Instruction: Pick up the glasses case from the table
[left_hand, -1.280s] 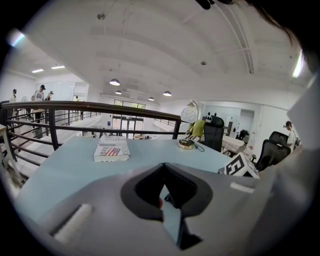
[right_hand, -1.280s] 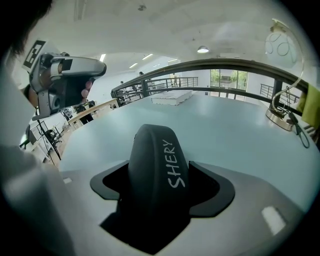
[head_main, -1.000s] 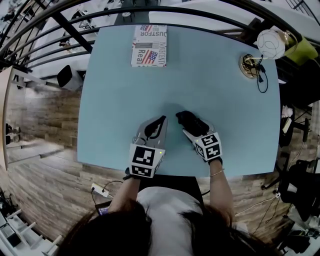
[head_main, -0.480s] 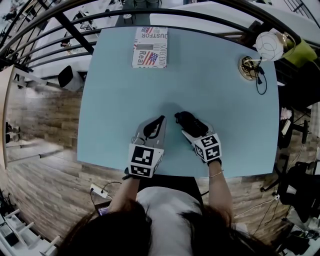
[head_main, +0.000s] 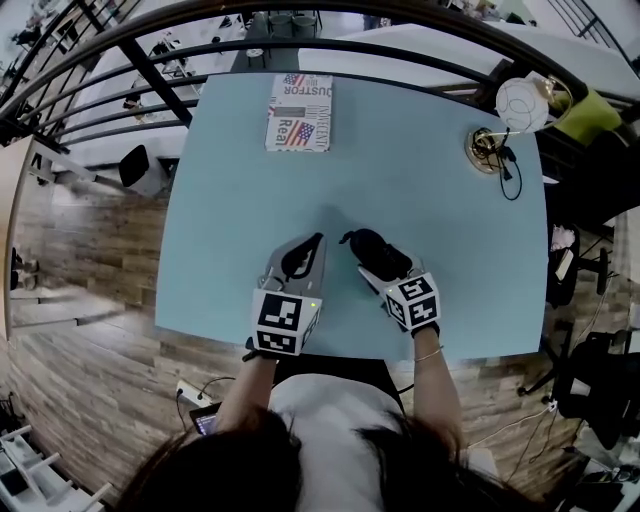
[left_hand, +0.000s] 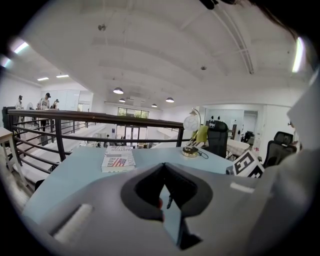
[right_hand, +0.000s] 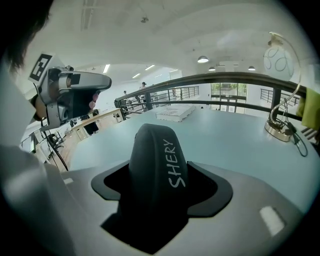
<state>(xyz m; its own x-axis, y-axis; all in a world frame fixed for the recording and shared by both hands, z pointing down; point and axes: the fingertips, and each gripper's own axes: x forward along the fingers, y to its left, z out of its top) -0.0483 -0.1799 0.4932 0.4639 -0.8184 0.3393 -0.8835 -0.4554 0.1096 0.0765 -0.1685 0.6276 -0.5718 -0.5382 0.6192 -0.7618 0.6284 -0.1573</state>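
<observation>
— Two grippers over the near part of the tabletop (head_main: 430, 220). What has the right gripper (head_main: 372, 256) got?

— The glasses case (right_hand: 156, 165). It is black and rounded, with "SHERY" in white letters along its side. It stands on edge between the fingers (right_hand: 212, 192), which are closed against both its flanks, and one end juts out past them.

— Is it clear of the tabletop?

— I can't tell. From the head view it lies over the blue surface about midway across, toward the near edge. No view shows its underside.

— And the left gripper (head_main: 316, 243)?

— Nothing in it. Its fingers (left_hand: 142, 192) meet at the tips, with only a thin sliver of tabletop showing between them lower down. It sits just beside the right one, apart from the case.

— What else is on there?

— A flag-printed book (head_main: 299, 112) lies flat at the far edge, left of centre. A lamp (head_main: 522, 103) with a white globe shade leans over the far right corner. Its brass base (head_main: 485, 145) rests on the tabletop, with a dark cable trailing from it. A black railing (left_hand: 100, 118) runs beyond the far edge.
</observation>
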